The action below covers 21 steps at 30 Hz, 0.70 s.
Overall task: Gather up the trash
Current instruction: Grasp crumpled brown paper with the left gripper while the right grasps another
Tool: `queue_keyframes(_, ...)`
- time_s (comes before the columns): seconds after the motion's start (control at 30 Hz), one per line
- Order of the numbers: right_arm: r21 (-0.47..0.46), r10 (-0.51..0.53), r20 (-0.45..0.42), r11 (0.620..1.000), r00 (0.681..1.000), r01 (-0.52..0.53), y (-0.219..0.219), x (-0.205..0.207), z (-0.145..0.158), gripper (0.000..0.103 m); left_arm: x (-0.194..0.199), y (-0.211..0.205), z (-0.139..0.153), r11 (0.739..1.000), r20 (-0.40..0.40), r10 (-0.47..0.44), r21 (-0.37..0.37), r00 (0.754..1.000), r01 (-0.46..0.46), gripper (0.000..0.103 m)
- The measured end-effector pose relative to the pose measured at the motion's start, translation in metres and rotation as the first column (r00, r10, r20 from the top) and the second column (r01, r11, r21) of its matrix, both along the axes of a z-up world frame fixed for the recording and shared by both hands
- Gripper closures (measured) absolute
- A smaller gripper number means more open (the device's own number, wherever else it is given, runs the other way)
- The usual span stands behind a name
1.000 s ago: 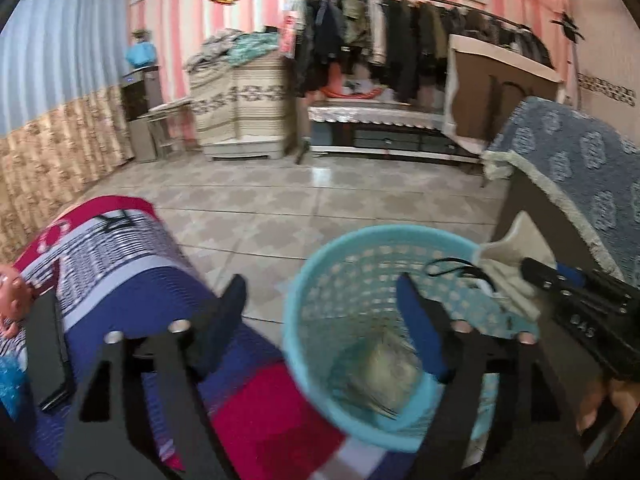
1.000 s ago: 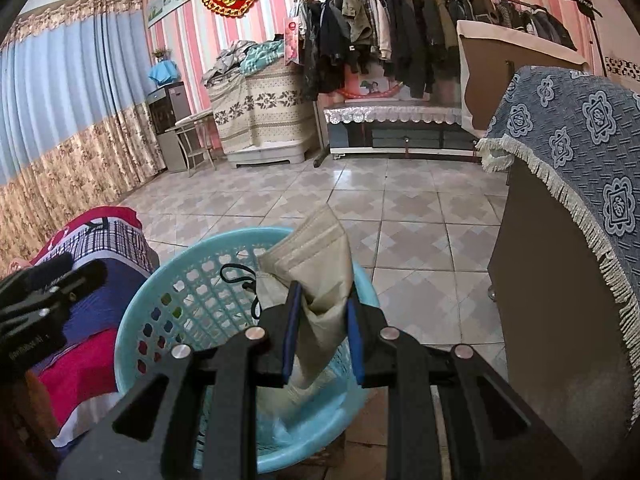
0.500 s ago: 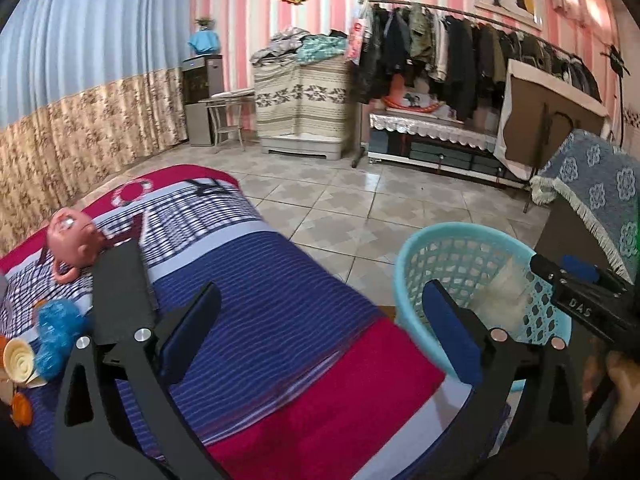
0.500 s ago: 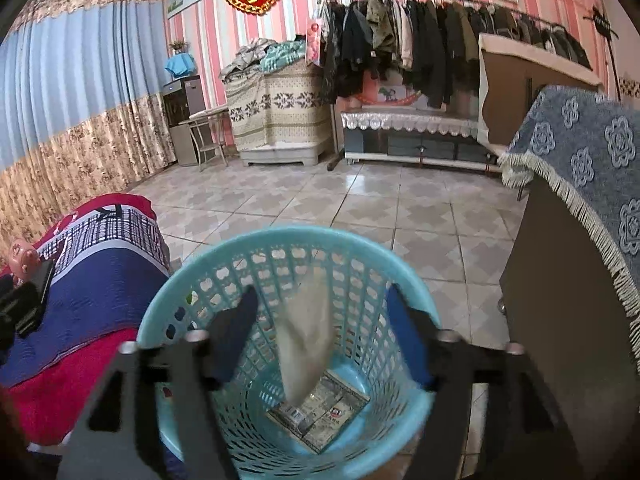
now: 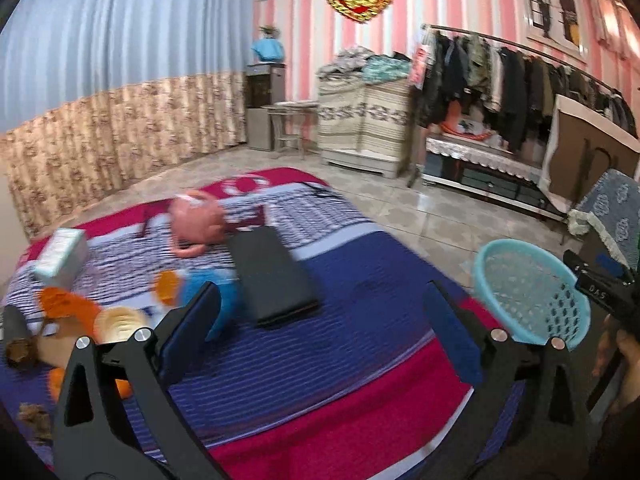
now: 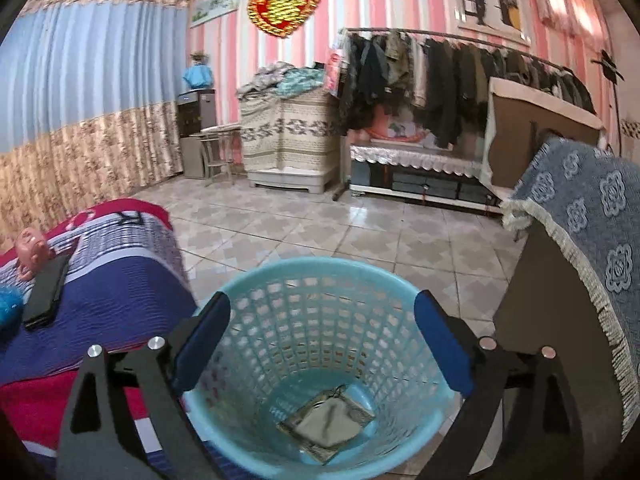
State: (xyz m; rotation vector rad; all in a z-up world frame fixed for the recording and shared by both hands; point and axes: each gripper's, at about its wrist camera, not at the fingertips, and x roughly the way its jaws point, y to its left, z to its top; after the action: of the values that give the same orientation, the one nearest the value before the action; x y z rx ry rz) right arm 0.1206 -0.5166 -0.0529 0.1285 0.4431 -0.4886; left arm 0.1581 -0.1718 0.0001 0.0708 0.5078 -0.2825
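My right tool (image 6: 322, 340), jaws just spread and empty, hung over the pale-blue perforated plastic basket (image 6: 320, 280); the beige cloth mask (image 6: 330, 426) lay inside. My left tool (image 5: 320, 320), wide apart, risked snagging the black phone (image 5: 272, 276) at eleven o'clock instead of trash.

both views are fairly bright and evenly lit, warm indoor light with no hard shadows. the tiled floor (image 6: 360, 236) carries a pale sheen toward 12 o'clock, strongest below the clothes rack (image 5: 520, 72). fisheye bending is heavy: the curtain (image 5: 120, 40) bows at 10 o'clock, and black corners ring each frame. the left wrist view is smeared by motion, so the pink toy (image 5: 196, 220) and the clutter at 8 o'clock lose their edges. the right wrist view is sharper; the blue basket (image 6: 320, 280) mesh reads cleanly, softening only near the rim of the frame.
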Motion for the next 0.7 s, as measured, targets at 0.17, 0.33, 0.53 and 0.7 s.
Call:
queue_keyframes(0.17, -0.026, 0.092, 0.003, 0.995, 0.996, -0.092, 0.04, -0.003, 0.009, 0.011, -0.02, 0.069, 0.006, 0.995, 0.005, 0.101, 0.024, 0.995, -0.101, 0.006)
queue_keyframes(0.33, -0.035, 0.176, 0.017, 0.984, 0.984, -0.175, 0.089, -0.002, 0.02, 0.011, -0.038, 0.146, 0.0, 0.972, -0.008, 0.228, 0.055, 0.974, -0.228, 0.006)
queue_keyframes(0.53, -0.016, 0.31, 0.006, 0.951, 0.951, -0.31, 0.155, 0.005, 0.019, 0.011, -0.057, 0.214, -0.029, 0.934, -0.047, 0.344, 0.121, 0.938, -0.336, 0.006)
queue_keyframes(0.7, -0.037, 0.429, -0.035, 0.902, 0.903, -0.43, 0.221, 0.008, 0.007, 0.011, -0.066, 0.244, -0.057, 0.923, -0.11, 0.376, 0.136, 0.92, -0.361, 0.006)
